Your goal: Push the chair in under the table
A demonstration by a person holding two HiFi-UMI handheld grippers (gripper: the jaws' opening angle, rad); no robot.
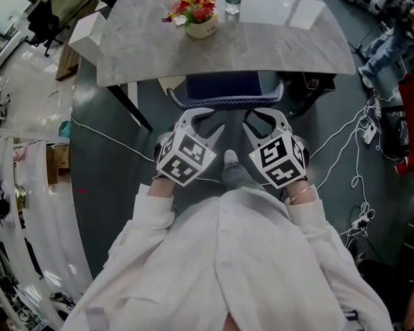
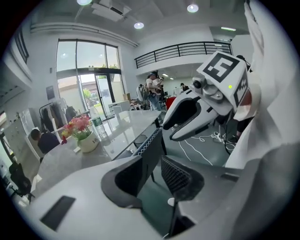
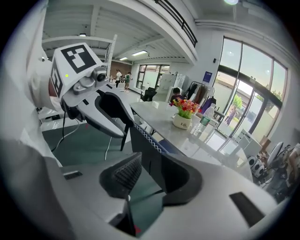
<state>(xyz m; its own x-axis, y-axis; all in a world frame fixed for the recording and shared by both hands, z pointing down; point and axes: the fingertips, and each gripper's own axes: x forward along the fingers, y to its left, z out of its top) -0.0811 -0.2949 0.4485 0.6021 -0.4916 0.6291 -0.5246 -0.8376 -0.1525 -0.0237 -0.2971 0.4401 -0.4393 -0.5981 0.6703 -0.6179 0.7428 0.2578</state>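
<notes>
The chair (image 1: 226,94) stands tucked under the grey worktop (image 1: 279,48), which hides its legs and most of its seat; only the backrest with its zigzag trim shows clearly. The left tool (image 1: 214,122) and right tool (image 1: 249,125) hang released just short of that backrest, with nothing between their pads.

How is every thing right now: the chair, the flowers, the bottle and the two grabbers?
chair: pushed in, back close to the edge of the table.
flower pot: upright on the table.
bottle: standing upright on the table.
left gripper: open, holding nothing.
right gripper: open, holding nothing.
</notes>
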